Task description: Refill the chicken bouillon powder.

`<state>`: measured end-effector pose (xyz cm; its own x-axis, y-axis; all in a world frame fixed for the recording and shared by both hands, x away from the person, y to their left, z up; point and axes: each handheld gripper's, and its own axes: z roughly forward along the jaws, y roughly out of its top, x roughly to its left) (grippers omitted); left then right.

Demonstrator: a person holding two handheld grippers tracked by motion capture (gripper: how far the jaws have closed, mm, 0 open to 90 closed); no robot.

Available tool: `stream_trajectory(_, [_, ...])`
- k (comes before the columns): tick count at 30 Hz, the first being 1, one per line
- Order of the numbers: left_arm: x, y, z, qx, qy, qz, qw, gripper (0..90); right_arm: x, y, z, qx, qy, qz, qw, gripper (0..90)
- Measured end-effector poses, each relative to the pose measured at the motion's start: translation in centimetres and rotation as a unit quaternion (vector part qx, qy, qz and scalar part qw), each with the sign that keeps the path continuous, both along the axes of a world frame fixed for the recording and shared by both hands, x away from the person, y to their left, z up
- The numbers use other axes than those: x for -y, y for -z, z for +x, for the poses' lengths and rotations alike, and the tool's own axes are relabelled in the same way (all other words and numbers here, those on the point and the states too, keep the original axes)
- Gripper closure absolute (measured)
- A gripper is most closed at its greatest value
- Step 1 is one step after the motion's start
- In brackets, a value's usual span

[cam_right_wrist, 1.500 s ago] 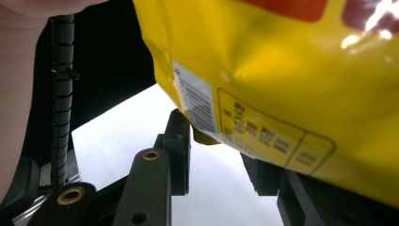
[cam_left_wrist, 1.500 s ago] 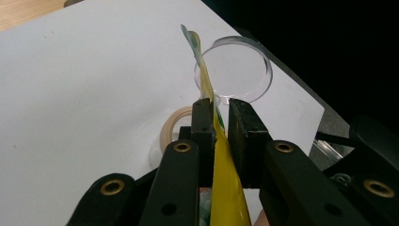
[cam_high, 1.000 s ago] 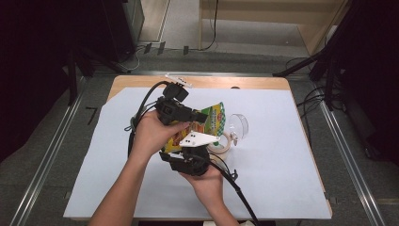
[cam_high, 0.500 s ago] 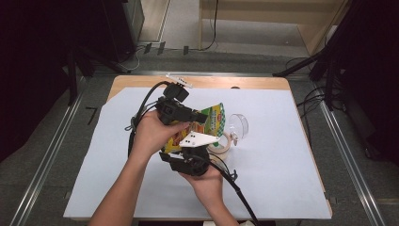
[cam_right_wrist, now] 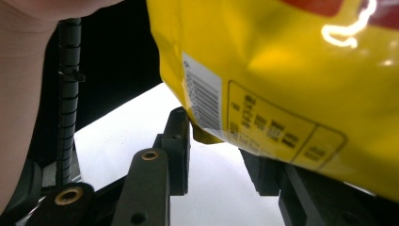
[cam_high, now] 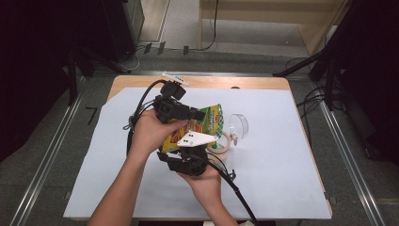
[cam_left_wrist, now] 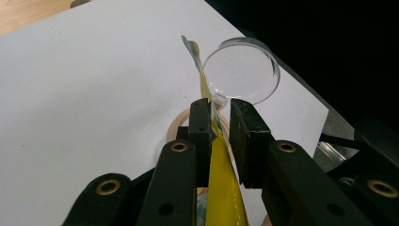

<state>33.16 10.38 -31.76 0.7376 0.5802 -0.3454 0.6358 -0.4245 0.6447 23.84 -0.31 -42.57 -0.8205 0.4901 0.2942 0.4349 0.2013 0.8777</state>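
Note:
A yellow snack bag [cam_high: 208,120] is held tilted above the white sheet, between my two grippers. My left gripper [cam_high: 199,114] comes in from the left, and in its own view the jaws stand nearly together on the bag's thin top edge [cam_left_wrist: 221,188], gripper [cam_left_wrist: 220,117]. My right gripper [cam_high: 190,149] sits below under its grey plate. In the right gripper view its jaws stand wide apart, gripper [cam_right_wrist: 219,141], with the bag's barcoded lower corner [cam_right_wrist: 282,70] hanging between and above them.
A clear round plastic dish [cam_high: 239,125] [cam_left_wrist: 242,70] stands on edge just right of the bag, with a tape roll [cam_high: 225,142] [cam_left_wrist: 176,125] beside it. A white sheet [cam_high: 282,165] covers the wooden table [cam_high: 211,82]. Cables trail from both grippers.

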Motion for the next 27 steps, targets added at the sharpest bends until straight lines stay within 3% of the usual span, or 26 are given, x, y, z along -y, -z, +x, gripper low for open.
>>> stream_trajectory(27, [-0.03,-0.21,0.07,0.01,-0.006,0.005,0.9999,80.7,-0.37,-0.26,0.34,-0.008,0.008,-0.001,0.9999,65.3])
